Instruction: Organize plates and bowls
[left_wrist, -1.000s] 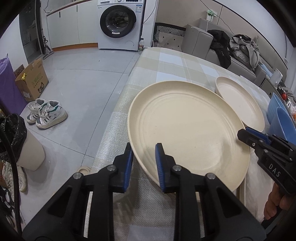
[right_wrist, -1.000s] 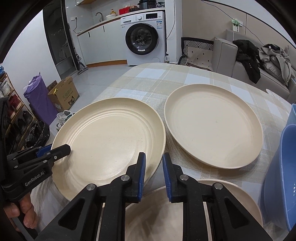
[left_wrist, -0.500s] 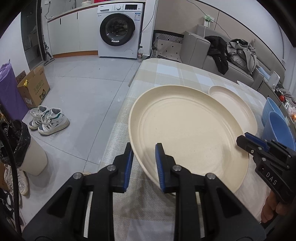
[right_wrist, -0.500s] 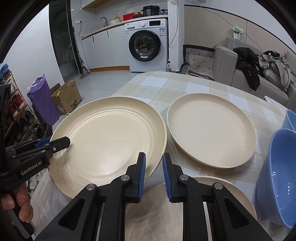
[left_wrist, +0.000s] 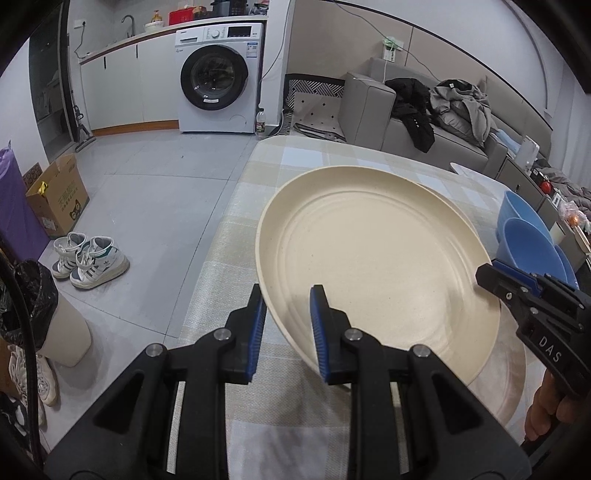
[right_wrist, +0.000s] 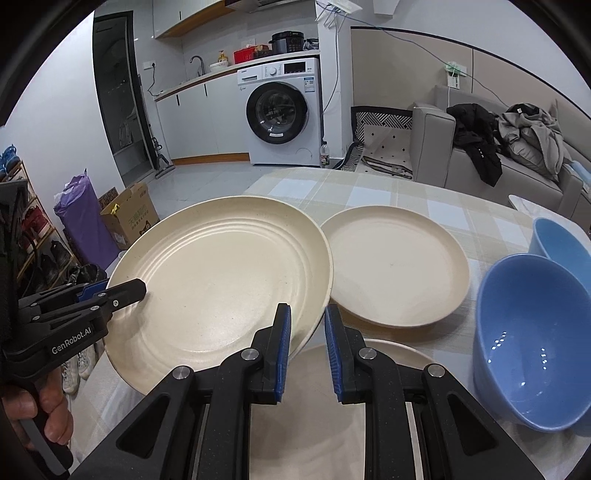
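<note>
A large cream ridged plate (left_wrist: 376, 266) (right_wrist: 225, 284) is held up off the table, tilted. My left gripper (left_wrist: 286, 332) is shut on its near left rim. My right gripper (right_wrist: 306, 354) is shut on its opposite rim and shows in the left wrist view (left_wrist: 491, 277). A second cream plate (right_wrist: 395, 266) lies flat on the checked tablecloth beyond. A third cream plate (right_wrist: 314, 406) lies under my right gripper. Two blue bowls (right_wrist: 532, 339) sit at the right, one partly behind the other.
The table's left edge (left_wrist: 221, 236) drops to a tiled floor with sneakers (left_wrist: 92, 254), a cardboard box (left_wrist: 55, 195) and a bin (left_wrist: 48, 314). A washing machine (right_wrist: 284, 110) and a grey sofa (right_wrist: 498, 162) stand behind.
The held plate has risen and moved right with both grippers. In the left wrist view it now covers the far plate, and the blue bowls have come into view.
</note>
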